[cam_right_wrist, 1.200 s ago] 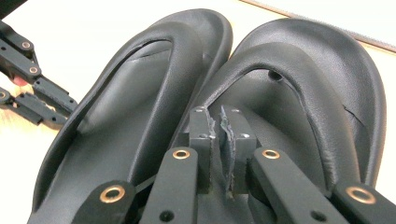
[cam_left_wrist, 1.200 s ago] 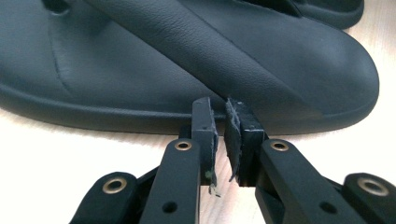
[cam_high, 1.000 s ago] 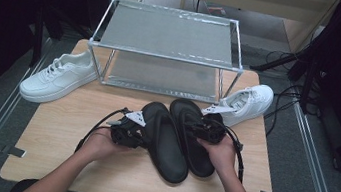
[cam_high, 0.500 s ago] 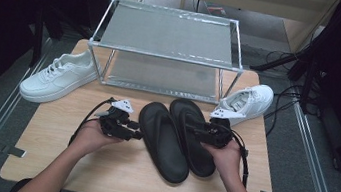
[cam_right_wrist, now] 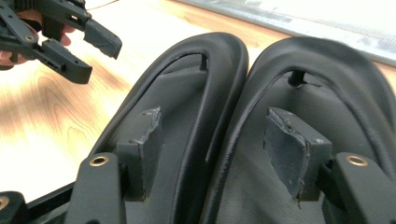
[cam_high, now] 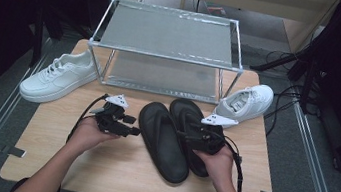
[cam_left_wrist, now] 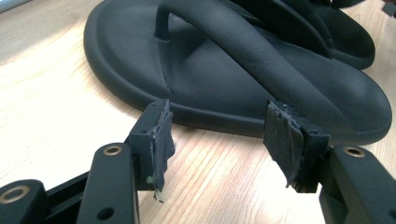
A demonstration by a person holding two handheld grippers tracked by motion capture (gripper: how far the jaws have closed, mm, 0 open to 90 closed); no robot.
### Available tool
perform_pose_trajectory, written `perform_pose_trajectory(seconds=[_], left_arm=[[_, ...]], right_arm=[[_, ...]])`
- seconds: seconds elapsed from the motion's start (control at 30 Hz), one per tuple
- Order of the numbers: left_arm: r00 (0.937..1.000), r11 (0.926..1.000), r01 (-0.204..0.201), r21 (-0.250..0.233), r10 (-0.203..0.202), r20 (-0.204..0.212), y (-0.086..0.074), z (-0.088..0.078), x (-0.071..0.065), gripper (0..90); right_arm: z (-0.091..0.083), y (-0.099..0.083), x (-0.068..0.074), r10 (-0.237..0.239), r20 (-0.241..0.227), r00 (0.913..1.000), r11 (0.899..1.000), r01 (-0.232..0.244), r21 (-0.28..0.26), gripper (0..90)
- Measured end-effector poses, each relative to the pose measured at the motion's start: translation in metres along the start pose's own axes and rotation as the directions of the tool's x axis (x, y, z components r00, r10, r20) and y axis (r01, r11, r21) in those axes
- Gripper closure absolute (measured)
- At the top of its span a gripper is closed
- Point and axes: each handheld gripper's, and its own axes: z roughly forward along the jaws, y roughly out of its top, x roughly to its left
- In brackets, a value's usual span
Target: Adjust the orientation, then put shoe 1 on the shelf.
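Two black flip-flop sandals lie side by side on the wooden table, the left sandal (cam_high: 162, 143) (cam_left_wrist: 224, 70) (cam_right_wrist: 187, 93) and the right sandal (cam_high: 187, 114) (cam_right_wrist: 336, 93). My left gripper (cam_high: 132, 125) (cam_left_wrist: 219, 121) (cam_right_wrist: 95, 58) sits just left of the left sandal. Its jaws have just been opening and stand open with nothing between the pads; the sole's rim is just beyond them. My right gripper (cam_high: 192, 135) (cam_right_wrist: 215, 119) hovers over the sandals' inner edges. Its jaws have also just been opening and stand open, the pads (cam_right_wrist: 289, 140) clear of the rubber.
A metal two-tier shoe rack (cam_high: 167, 30) stands at the back of the table (cam_high: 98, 166). One white sneaker (cam_high: 57, 77) lies left of the rack, another white sneaker (cam_high: 248, 104) at its right front corner. Cables trail from both grippers.
Both grippers went from shut to open and let go of the sandals. The left one drew away to the left; the right one shifted slightly over the right sandal.
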Motion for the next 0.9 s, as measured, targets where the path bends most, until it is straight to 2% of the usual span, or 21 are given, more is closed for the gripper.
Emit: perform_pose_trajectory(seconds=[0.43,0.67,0.8,0.9], left_arm=[[0.9999,0.9999,0.011,-0.011,-0.011,-0.003,-0.001,-0.002,0.003,41.1],[0.9999,0.9996,0.016,-0.022,-0.016,-0.002,-0.001,-0.003,0.005,40.6],[0.9999,0.9997,0.013,-0.021,-0.013,-0.001,-0.001,-0.003,0.005,40.7],[0.9999,0.9996,0.015,-0.023,-0.015,-0.001,-0.001,-0.003,0.005,40.6]], right_arm=[[0.015,-0.002,0.002,-0.006,0.006,1.0000,1.000,0.006,0.028,39.3],[0.025,-0.004,0.004,-0.024,0.041,0.9989,0.999,0.022,0.035,41.7],[0.028,-0.006,0.005,-0.014,0.051,0.9986,0.999,0.012,0.036,42.9],[0.031,-0.007,0.007,-0.028,0.065,0.9975,0.999,0.025,0.040,43.9]])
